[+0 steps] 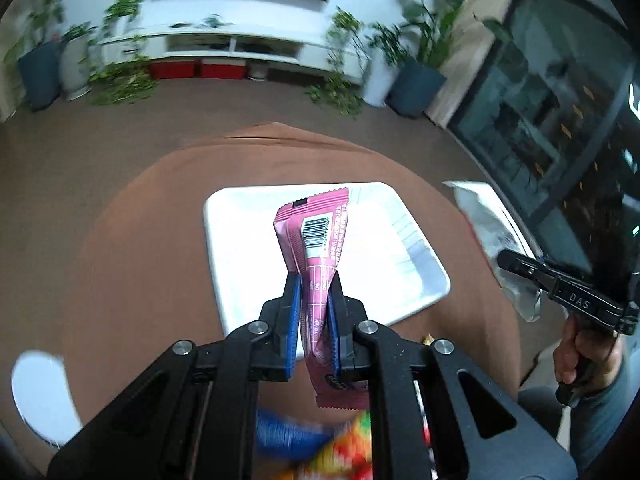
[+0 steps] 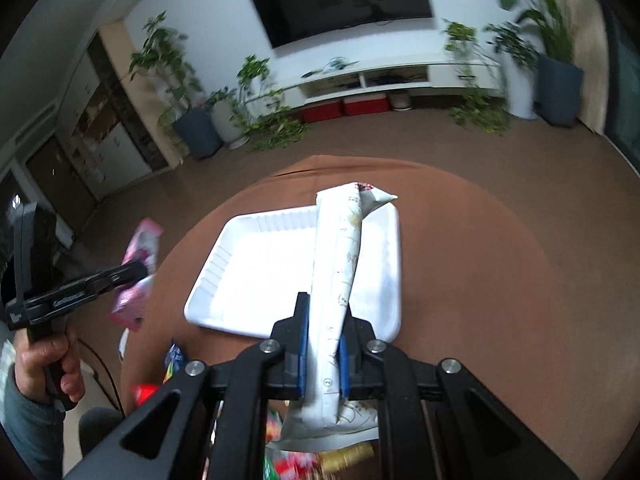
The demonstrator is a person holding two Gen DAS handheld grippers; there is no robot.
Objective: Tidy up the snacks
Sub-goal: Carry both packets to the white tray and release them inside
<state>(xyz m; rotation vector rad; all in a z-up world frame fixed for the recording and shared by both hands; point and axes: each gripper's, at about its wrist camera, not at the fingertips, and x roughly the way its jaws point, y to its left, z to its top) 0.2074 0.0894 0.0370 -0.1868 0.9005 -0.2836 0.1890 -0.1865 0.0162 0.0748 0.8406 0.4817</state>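
My left gripper [image 1: 314, 282] is shut on a pink snack packet [image 1: 318, 236] with a barcode, held in the air above the white tray [image 1: 248, 264]. My right gripper [image 2: 325, 306] is shut on a long white snack packet [image 2: 340, 248] that hangs over the right side of the same white tray [image 2: 256, 264]. In the right wrist view the left gripper [image 2: 138, 270] and its pink packet [image 2: 140, 248] appear at the left, beyond the table's edge. In the left wrist view the right gripper [image 1: 505, 259] with the white packet [image 1: 486, 216] shows at the right.
The tray sits on a round table under a brown cloth [image 1: 140, 240]. A heap of colourful snack packets [image 1: 340, 448] lies at the near edge, also seen under the right gripper as packets [image 2: 312, 460]. A hand [image 2: 52, 364] grips each tool's handle. Brown floor, potted plants and a TV unit lie beyond.
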